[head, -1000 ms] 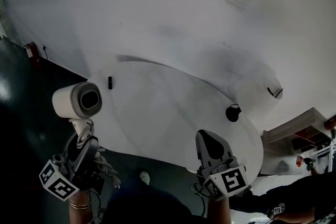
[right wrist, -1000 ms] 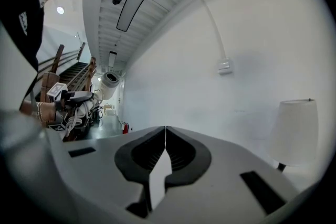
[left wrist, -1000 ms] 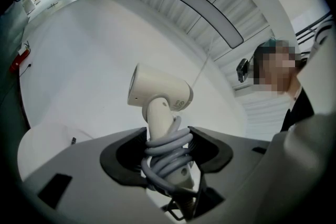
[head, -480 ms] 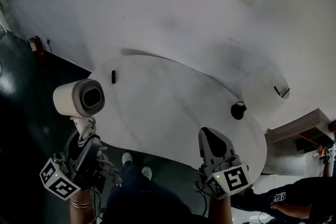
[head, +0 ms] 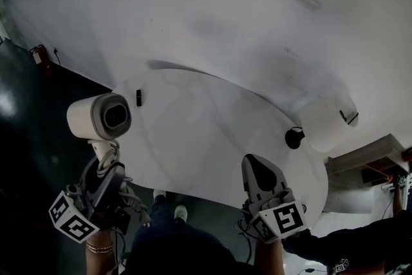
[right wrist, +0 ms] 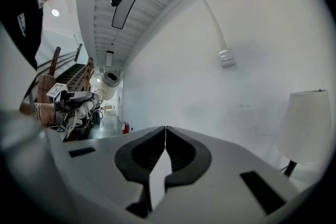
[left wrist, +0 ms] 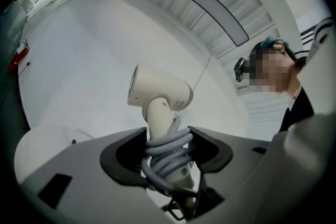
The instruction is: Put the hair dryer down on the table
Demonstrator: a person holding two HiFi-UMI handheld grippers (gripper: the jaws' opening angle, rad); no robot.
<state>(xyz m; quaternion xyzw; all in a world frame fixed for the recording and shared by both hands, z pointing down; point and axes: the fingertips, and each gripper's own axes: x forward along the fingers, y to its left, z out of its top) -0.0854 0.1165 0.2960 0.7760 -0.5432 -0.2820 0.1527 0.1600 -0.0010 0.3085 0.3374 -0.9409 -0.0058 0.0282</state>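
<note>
A white hair dryer [head: 100, 117] stands upright at the left of the head view, off the left edge of the round white table [head: 212, 138]. My left gripper [head: 103, 167] is shut on its handle, where the grey cord is wound. In the left gripper view the dryer [left wrist: 160, 93] rises from between the jaws, with the cord coil [left wrist: 167, 153] pressed between the black pads. My right gripper [head: 257, 178] is shut and holds nothing; it hovers over the table's near right edge. In the right gripper view its jaw tips [right wrist: 166, 128] meet.
A small black item [head: 138, 98] lies at the table's far left and a round black object [head: 295, 138] at its right. A white lamp shade [head: 328, 119] stands beyond the right rim. A fire extinguisher [head: 40, 57] is on the dark floor at left. A person's shoes [head: 170, 206] show below the table edge.
The view has shifted a little; the hair dryer and both grippers keep nearly the same places. The person's feet have come into sight under the table's near edge.
</note>
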